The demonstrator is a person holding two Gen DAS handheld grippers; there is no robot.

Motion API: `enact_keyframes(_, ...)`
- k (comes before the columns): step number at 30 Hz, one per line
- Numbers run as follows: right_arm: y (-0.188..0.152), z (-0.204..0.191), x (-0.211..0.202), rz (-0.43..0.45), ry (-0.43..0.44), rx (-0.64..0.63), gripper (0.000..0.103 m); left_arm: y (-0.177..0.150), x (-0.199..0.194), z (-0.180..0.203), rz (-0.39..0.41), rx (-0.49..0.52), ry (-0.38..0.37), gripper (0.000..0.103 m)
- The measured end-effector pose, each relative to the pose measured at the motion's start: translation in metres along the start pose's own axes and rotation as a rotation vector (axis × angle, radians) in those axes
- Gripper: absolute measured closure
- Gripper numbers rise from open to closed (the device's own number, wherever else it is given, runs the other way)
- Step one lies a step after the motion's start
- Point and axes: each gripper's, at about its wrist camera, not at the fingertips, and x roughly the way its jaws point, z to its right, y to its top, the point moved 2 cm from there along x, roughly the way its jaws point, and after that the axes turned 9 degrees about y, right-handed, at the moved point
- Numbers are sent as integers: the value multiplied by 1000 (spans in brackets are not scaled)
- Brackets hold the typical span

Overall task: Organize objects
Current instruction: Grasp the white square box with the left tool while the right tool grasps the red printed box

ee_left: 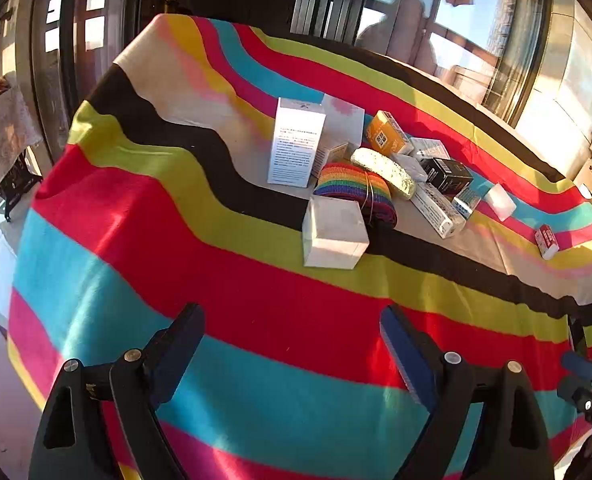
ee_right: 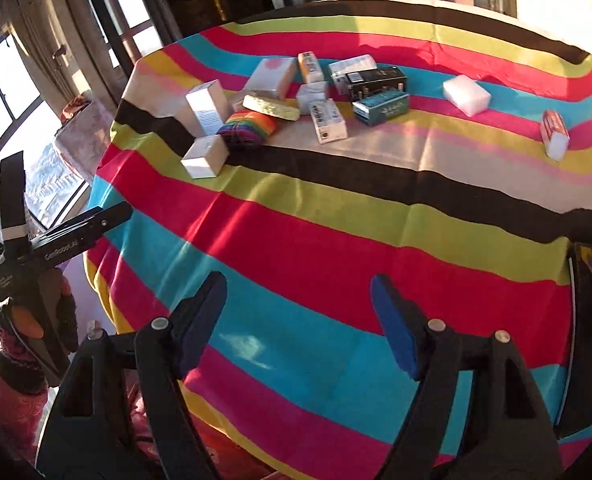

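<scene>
- Your left gripper (ee_left: 291,344) and right gripper (ee_right: 298,312) both hang with jaws spread, holding nothing, over bare striped cloth (ee_left: 215,280).
- The pile (ee_left: 376,176) sits centre-right in the left view, upper middle in the right view, ahead of both.
- The cube box (ee_left: 334,232) is the nearest piece, above and slightly right of the left jaws, and likely the left gripper's easiest first reach.
- A red packet (ee_right: 554,134) lies well apart at the right edge, nearer your right gripper.
</scene>
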Motion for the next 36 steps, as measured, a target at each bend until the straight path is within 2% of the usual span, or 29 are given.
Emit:
enact_keyframes(3,2,15,-6,21,-17,24,25,16,31,21,-42,-4,-3,13)
enact_keyframes(8,14,45,-12,60,-60,54,25,26,52,43,-29,75,59,13)
enact_keyframes(14,63,120,-22,134,-250,189,23,27,56,40,-35,68,57,13)
enact_keyframes(18,104,181,-16,152,-379,297,23,26,59,46,-45,101,93,12)
enact_keyframes(20,122,211,-4,115,-443,337,23,25,61,51,-53,133,118,10)
enact_keyframes(22,135,236,15,44,-509,351,23,25,62,51,-56,133,111,8)
enact_keyframes(25,142,259,39,-31,-551,349,25,24,62,50,-56,133,112,7)
enact_keyframes(26,142,261,43,-40,-552,346,32,24,62,49,-56,131,112,7)
enact_keyframes(27,139,260,45,-55,-546,346,67,25,62,49,-56,129,115,7)
enact_keyframes(28,138,254,42,-38,-546,339,71,24,62,49,-56,127,116,7)
enact_keyframes(30,134,230,37,-10,-434,312,72,24,63,48,-56,125,116,7)
enact_keyframes(36,103,114,24,26,-254,71,72,26,64,46,-55,108,129,7)
